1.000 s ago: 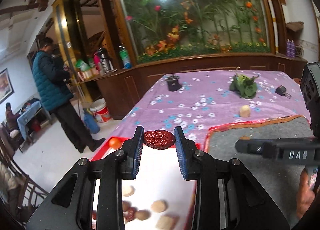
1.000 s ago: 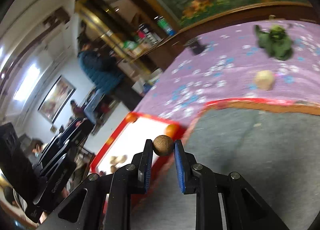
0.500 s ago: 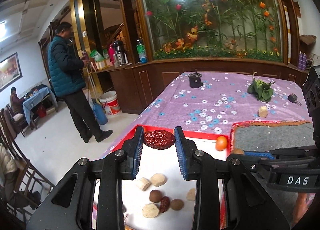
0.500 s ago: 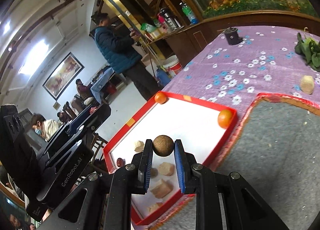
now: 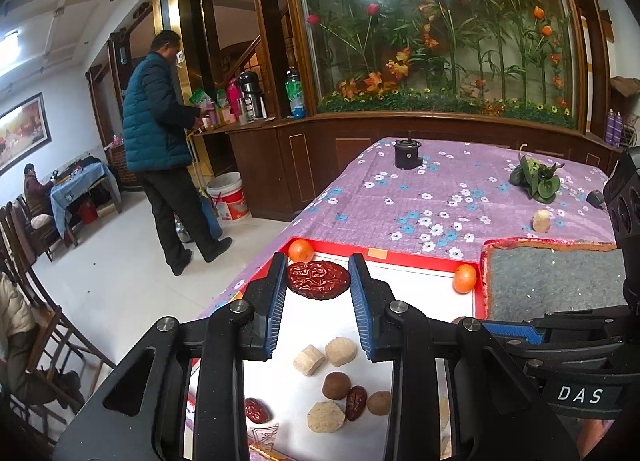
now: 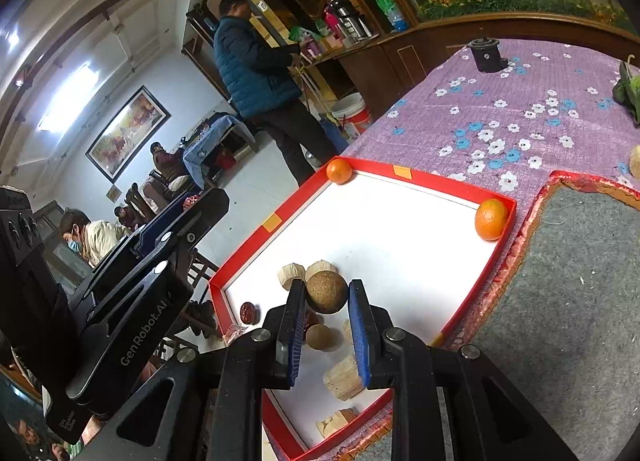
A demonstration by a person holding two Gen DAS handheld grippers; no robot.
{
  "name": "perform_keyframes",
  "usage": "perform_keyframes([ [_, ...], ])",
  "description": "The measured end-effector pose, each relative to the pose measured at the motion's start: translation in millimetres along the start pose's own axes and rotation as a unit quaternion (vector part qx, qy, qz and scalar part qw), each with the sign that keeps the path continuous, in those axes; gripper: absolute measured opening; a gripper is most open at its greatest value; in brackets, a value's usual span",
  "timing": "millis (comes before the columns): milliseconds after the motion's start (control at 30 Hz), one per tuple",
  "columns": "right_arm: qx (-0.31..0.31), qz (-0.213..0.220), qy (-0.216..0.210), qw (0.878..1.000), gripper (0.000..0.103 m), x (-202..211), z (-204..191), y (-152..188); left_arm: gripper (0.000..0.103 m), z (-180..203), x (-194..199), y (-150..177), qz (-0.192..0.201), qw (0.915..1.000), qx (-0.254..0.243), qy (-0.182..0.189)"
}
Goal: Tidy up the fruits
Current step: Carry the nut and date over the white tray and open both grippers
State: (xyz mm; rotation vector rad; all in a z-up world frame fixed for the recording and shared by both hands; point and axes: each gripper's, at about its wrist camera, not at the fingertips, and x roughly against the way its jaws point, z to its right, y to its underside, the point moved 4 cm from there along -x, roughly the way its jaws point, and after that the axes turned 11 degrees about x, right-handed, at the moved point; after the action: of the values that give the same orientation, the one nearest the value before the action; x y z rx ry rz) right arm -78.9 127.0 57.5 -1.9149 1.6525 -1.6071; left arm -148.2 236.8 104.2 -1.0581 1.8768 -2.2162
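Note:
My left gripper is shut on a wrinkled red date and holds it above the red-rimmed white tray. My right gripper is shut on a round brown fruit above the same tray. The tray holds several pale chunks, brown balls and red dates in a cluster, and two small oranges in its far corners. The left gripper also shows at the left of the right wrist view.
A grey mat with a red-orange border lies right of the tray on the purple floral tablecloth. A pale chunk, a green vegetable and a black pot sit farther back. A man in a blue jacket stands on the floor to the left.
Both grippers have moved left and nearer over the tray with their fruits still held. The tray's cluster of fruits now shows larger below them.

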Motion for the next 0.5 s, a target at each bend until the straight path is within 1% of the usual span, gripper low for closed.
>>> perform_keyframes([
  [500, -0.004, -0.040, 0.004, 0.999, 0.021, -35.5, -0.2, 16.5, 0.030, -12.1, -16.8, 15.3, -0.024, 0.9996, 0.005, -0.015],
])
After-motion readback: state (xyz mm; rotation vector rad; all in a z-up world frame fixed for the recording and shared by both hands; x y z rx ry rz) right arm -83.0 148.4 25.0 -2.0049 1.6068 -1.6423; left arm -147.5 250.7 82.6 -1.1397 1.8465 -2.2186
